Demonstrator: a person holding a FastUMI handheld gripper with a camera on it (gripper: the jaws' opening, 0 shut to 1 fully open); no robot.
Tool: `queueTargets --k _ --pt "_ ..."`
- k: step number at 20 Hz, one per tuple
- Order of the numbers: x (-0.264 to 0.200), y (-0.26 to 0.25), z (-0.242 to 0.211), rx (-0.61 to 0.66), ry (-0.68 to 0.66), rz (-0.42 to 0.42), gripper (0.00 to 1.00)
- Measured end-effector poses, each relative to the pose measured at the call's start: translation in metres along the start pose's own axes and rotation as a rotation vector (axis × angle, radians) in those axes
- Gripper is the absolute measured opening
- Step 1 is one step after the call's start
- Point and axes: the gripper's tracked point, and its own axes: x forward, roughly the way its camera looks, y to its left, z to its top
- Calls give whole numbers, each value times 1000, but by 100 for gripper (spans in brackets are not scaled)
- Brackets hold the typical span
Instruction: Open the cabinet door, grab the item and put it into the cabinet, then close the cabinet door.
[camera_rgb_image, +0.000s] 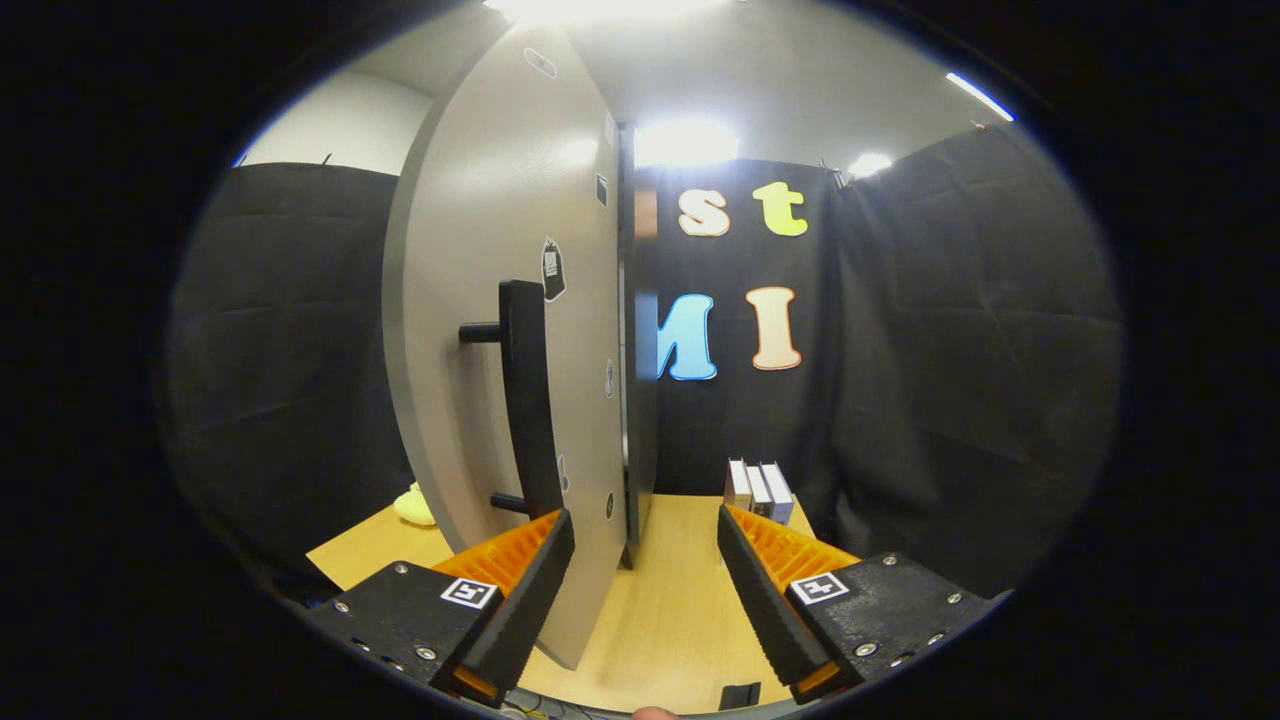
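Note:
A grey cabinet door (500, 300) stands ajar, swung toward me, with its free edge running down between my fingers. A black vertical bar handle (527, 400) is mounted on the door's face, just above and beyond my left fingertip. The cabinet body (640, 400) shows as a dark edge behind the door. My gripper (645, 545) is open, with the left finger in front of the door face and the right finger past the door's edge. Three small white boxes (758, 490) stand on the wooden table (680, 600) beyond the right finger.
A pale yellow object (415, 505) lies on the table left of the door, partly hidden by it. A small dark item (740, 695) sits at the table's near edge. Black cloth walls close in the booth on all sides.

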Motion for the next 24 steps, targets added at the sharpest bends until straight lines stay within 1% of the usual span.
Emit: queueTargets --k 2,5,8,12,14,16,18,21,24 --pt "1 19 -2 35 10 10 91" --pt "4 48 0 38 3 12 91" --pt "13 74 7 45 -11 -2 91" --pt "32 118 10 84 -16 13 91" --pt "39 136 15 91 -37 -9 91" --pt "45 150 19 113 -67 -41 91" --pt "48 163 19 143 -85 -55 91" --pt "47 180 19 176 -86 -58 93" --pt "51 184 4 152 -75 -52 94"
